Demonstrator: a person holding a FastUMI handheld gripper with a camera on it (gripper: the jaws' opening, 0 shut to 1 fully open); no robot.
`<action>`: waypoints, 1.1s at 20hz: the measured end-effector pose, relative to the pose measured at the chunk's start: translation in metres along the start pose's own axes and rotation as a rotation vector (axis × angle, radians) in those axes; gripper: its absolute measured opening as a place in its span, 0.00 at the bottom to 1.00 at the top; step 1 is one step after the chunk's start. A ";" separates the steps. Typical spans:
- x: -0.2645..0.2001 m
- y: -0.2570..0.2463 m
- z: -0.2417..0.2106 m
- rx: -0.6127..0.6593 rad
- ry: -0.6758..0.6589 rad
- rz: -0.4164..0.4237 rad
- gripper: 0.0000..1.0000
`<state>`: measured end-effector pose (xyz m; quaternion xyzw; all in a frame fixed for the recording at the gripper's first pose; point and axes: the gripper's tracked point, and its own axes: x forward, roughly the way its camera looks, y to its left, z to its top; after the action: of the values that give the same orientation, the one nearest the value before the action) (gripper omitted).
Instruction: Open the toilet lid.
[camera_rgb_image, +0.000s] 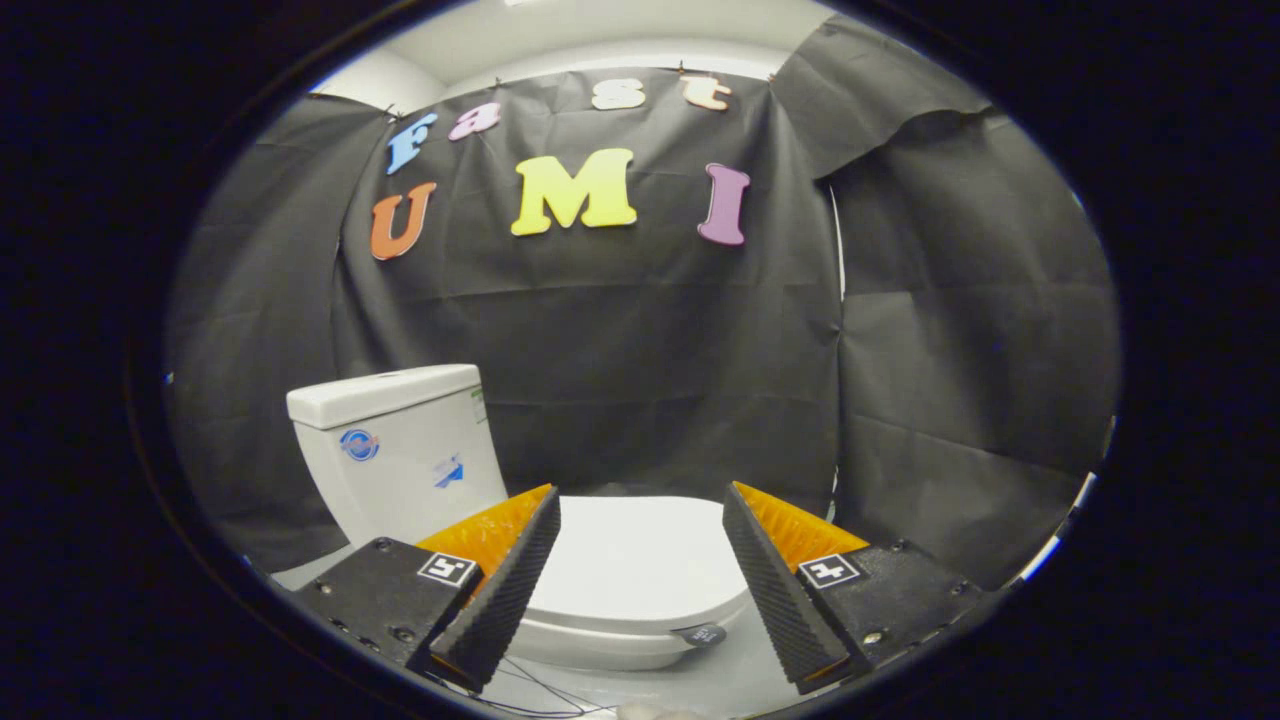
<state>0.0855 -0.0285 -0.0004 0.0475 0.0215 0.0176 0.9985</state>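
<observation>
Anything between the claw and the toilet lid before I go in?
Nothing visible. The claw is open, and the closed toilet lid lies just ahead between its fingers. The tank stands behind the lid, where it would swing up.

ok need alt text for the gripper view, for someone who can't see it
A white toilet lid lies closed, seen between and just beyond the open gripper, whose fingers touch nothing. The white tank stands behind, off to one side, against a black cloth wall.
</observation>
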 end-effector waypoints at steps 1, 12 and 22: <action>0.008 -0.006 -0.002 0.019 0.011 0.005 1.00; 0.064 -0.084 -0.114 0.415 0.283 -0.018 0.99; 0.072 -0.102 -0.208 0.852 0.464 -0.022 0.99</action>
<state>0.1517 -0.1079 -0.2197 0.4466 0.2491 0.0070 0.8593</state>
